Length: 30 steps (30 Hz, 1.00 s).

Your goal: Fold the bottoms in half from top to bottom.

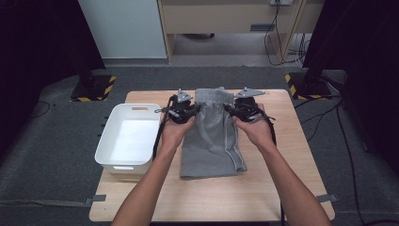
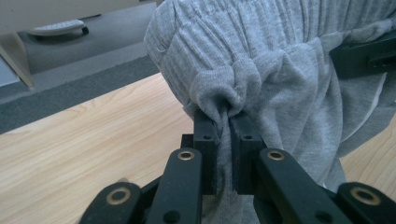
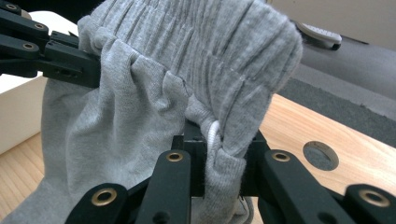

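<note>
Hanging between both tools: grey shorts (image 1: 214,136), waistband pinched.

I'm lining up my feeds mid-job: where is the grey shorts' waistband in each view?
High view: waistband at top centre, far end of the table, between both grippers.
Left gripper view: waistband across the top; left gripper pinches cloth beneath it.
Right gripper view: waistband across the top, above the right gripper.
Shared landmark: the wooden table.
</note>
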{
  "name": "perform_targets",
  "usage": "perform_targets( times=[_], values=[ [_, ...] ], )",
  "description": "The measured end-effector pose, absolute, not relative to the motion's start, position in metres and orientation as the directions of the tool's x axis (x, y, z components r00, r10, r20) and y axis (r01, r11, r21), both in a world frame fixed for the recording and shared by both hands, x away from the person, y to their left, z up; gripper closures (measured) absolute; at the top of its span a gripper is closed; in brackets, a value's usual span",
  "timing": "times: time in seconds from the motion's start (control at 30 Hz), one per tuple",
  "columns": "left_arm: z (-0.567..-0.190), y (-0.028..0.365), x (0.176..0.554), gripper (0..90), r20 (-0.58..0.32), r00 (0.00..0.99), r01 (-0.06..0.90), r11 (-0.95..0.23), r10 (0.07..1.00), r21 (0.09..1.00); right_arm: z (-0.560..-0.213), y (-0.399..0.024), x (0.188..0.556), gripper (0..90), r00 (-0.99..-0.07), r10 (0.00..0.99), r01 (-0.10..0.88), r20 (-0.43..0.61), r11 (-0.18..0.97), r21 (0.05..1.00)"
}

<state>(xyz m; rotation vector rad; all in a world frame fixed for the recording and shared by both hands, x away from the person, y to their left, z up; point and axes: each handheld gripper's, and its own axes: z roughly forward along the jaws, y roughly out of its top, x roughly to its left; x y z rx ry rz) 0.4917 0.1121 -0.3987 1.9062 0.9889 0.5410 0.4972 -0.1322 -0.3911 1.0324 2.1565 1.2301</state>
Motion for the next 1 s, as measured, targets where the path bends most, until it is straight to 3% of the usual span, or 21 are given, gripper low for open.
perform_targets(
  times=[0.53, 1.0],
  values=[
    [-0.426, 0.113, 0.459, 82.9, -0.01, 0.618, 0.407, -0.309, 0.786, 0.859, -0.425, -0.14, 0.459, 78.4, -0.659, 0.752, 0.369, -0.019, 0.346, 0.863],
    [-0.446, 0.119, 0.443, 82.6, -0.033, 0.628, 0.442, -0.321, 0.777, 0.837, -0.438, -0.137, 0.448, 77.8, -0.689, 0.724, 0.371, -0.03, 0.388, 0.844]
  ],
)
